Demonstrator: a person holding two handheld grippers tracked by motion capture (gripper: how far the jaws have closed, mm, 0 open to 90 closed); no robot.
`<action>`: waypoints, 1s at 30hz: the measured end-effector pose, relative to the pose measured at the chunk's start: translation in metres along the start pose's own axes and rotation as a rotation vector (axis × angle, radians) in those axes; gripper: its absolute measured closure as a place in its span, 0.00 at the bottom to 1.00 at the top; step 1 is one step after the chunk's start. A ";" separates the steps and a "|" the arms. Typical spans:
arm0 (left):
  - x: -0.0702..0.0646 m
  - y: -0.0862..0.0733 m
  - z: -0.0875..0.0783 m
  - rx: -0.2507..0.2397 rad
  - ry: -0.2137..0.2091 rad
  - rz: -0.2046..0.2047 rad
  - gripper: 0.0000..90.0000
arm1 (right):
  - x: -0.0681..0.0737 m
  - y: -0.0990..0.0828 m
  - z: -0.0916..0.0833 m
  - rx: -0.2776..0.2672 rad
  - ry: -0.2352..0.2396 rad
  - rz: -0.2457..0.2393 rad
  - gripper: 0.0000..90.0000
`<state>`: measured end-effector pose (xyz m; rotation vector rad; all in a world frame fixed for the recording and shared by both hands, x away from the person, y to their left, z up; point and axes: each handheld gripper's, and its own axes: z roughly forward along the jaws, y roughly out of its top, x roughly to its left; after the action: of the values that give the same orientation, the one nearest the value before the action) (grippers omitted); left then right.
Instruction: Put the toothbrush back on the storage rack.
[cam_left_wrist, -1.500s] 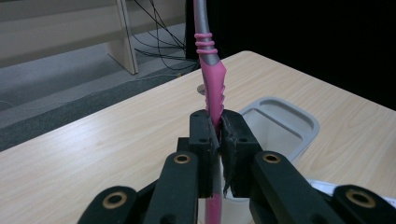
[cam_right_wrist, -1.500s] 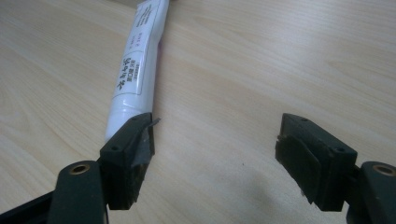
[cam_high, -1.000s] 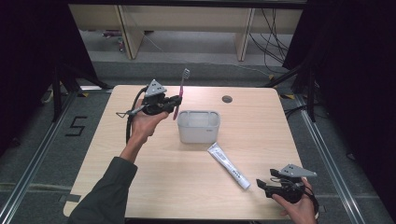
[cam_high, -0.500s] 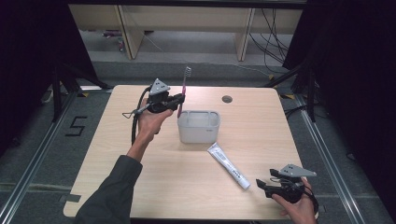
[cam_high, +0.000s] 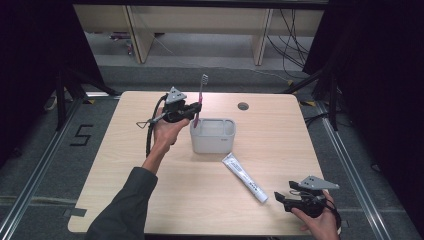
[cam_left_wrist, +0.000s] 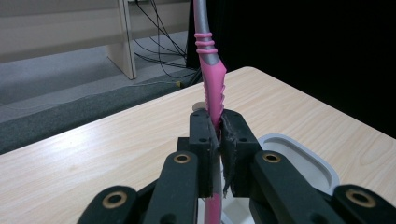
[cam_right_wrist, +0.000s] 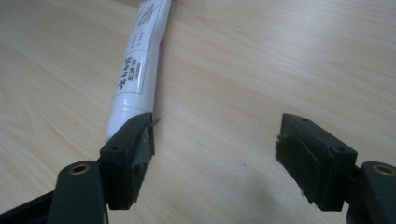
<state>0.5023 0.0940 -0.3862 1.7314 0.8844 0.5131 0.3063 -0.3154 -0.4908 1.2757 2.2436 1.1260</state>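
high view: left gripper (cam_high: 192, 111) holds a pink-and-grey toothbrush (cam_high: 200, 98) upright, head up, lower end at the left edge of the grey holder (cam_high: 212, 135) mid-table. white tube (cam_high: 244, 177) lies flat near-right of the holder; right gripper (cam_high: 280, 197) sits just near its near end. left gripper view: jaws clamped tight on the pink handle (cam_left_wrist: 212, 93), holder rim (cam_left_wrist: 299, 156) below to the right, detail the high view can't resolve. right gripper view: jaws apart, nothing between them, tube (cam_right_wrist: 136, 65) ending by the left jaw. versus a second ago: left hand has come nearer and lower toward the holder; right hand unchanged.
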 end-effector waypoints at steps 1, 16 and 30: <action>0.000 -0.001 0.001 0.000 0.003 -0.002 0.92 | 0.000 0.000 0.000 0.002 0.000 0.002 0.31; 0.007 -0.029 0.010 0.059 0.021 -0.023 0.92 | -0.002 0.000 0.001 -0.009 -0.001 -0.027 0.31; 0.006 -0.043 0.015 0.098 0.035 -0.009 0.92 | -0.002 0.000 0.001 -0.008 0.003 -0.027 0.31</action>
<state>0.5032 0.0954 -0.4322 1.8115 0.9555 0.5024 0.3079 -0.3162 -0.4919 1.2374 2.2500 1.1271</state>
